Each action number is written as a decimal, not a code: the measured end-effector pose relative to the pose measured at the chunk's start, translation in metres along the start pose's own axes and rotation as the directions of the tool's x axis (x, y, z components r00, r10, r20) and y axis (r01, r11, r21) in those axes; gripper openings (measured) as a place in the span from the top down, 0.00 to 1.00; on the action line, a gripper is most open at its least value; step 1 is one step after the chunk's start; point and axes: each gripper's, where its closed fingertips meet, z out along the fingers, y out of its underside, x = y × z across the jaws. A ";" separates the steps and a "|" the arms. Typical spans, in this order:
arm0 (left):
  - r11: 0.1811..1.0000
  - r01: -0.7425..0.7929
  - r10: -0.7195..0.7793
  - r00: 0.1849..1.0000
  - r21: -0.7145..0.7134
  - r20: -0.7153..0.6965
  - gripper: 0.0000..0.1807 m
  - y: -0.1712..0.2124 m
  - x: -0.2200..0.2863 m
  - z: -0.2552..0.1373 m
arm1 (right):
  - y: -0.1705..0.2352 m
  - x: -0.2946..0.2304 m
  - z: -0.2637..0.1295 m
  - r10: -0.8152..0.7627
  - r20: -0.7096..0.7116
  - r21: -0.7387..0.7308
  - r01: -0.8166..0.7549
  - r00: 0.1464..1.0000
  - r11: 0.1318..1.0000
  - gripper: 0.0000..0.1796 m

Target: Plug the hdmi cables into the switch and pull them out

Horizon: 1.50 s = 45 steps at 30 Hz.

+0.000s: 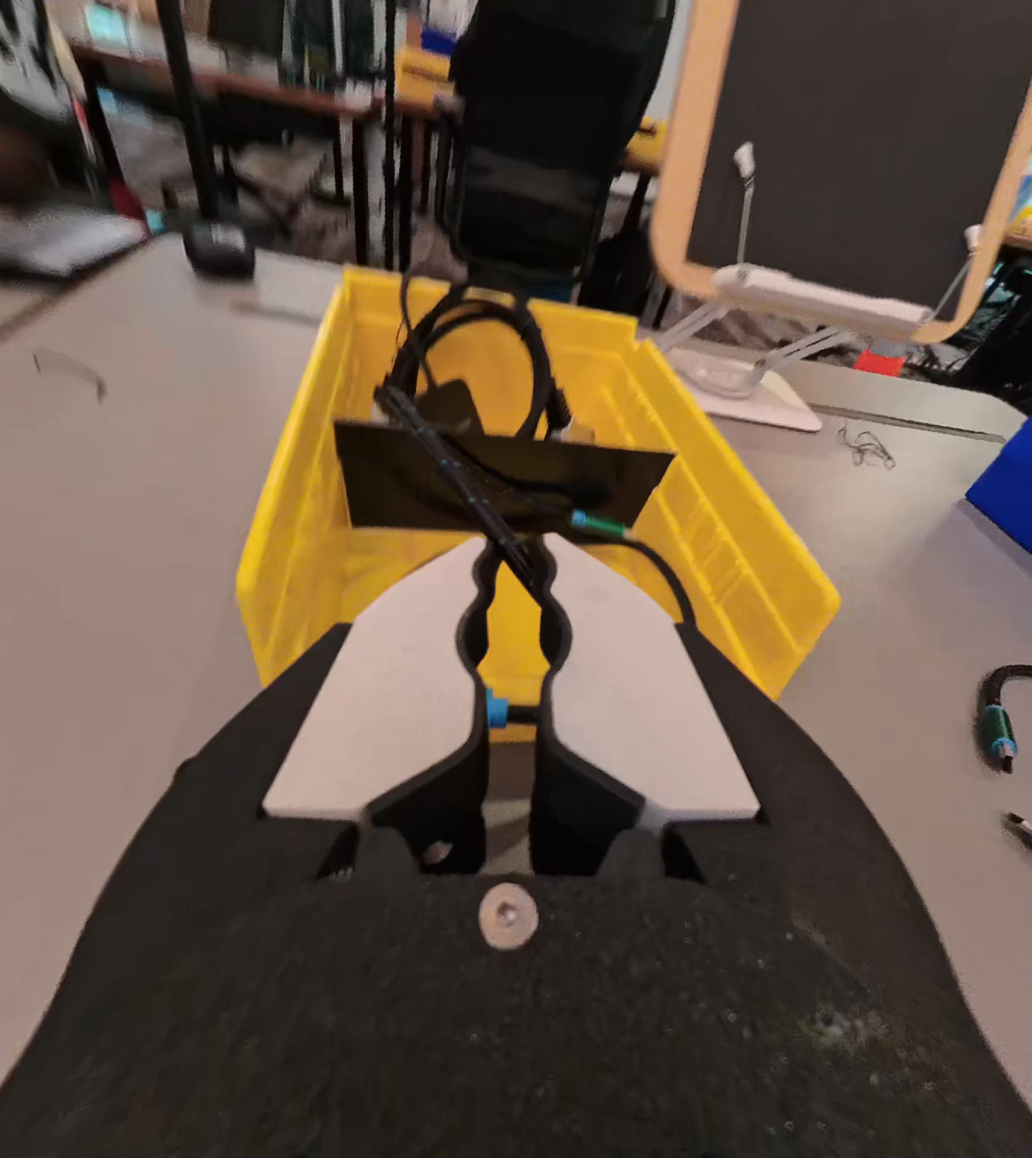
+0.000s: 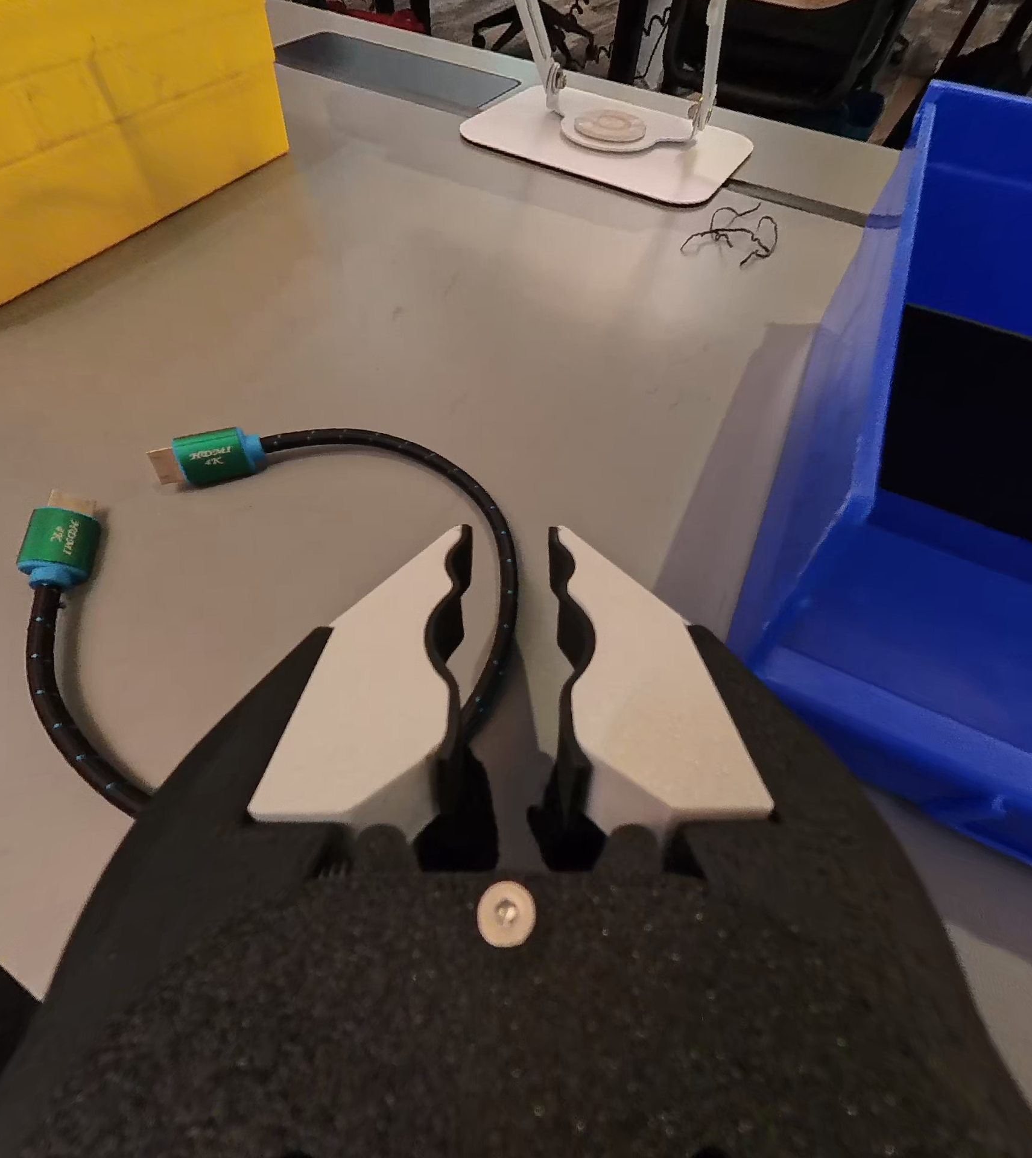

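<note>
Grey bench (image 2: 438, 326) carries a yellow bin (image 1: 720, 545) and, to its right, a blue bin (image 2: 939, 564). Left gripper (image 1: 514, 551), over the yellow bin's near end: its fingers (image 1: 413, 658) are closed at the tips on a black braided cable (image 1: 469, 495), which rises slantwise across a black flat switch (image 1: 500, 482) that shows above the bin; a green plug (image 1: 598, 525) sits at the switch's near right edge, and more black cable loops behind. Whether the switch rests on the bin cannot be told. Right gripper (image 2: 510, 532): fingers (image 2: 375, 689) parted by a narrow gap, holding nothing, above a second hdmi cable (image 2: 494, 551) lying curved on the bench, both green plugs (image 2: 215, 456) free.
</note>
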 end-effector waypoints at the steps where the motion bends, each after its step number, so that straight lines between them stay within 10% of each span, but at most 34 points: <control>1: 0.997 -0.061 0.061 0.998 0.051 -0.009 0.95 -0.010 0.008 -0.004 | 0.000 0.000 0.000 0.001 0.001 0.000 -0.001 1.000 1.000 0.87; 9: 0.744 -0.574 0.601 0.798 0.341 0.032 0.97 -0.060 0.097 -0.035 | -0.007 -0.006 -0.002 -0.018 0.017 0.039 0.018 1.000 0.999 0.87; 15: 0.435 -0.817 0.862 0.499 0.380 0.085 0.97 -0.048 0.170 -0.049 | -0.029 -0.055 -0.014 -0.055 0.225 0.147 0.022 0.973 0.989 0.87; 21: 0.032 -0.912 0.967 0.131 0.409 0.216 0.97 -0.008 0.249 -0.071 | -0.056 -0.150 -0.051 0.123 0.723 0.082 -0.261 0.680 0.962 0.80; 27: -0.134 -0.889 0.977 -0.043 0.437 0.210 0.97 0.052 0.292 -0.074 | -0.092 -0.156 -0.069 0.302 0.855 -0.032 -0.537 0.423 0.843 0.78; 38: -0.146 -0.874 0.983 -0.075 0.463 0.169 0.97 0.082 0.304 -0.072 | -0.072 -0.145 -0.051 0.556 0.807 -0.341 -0.612 0.199 0.714 0.95; 45: 0.483 -0.827 0.832 0.333 0.286 -0.444 0.82 0.121 0.280 -0.063 | -0.050 -0.080 -0.023 0.604 0.588 -0.149 -0.662 0.538 0.735 0.97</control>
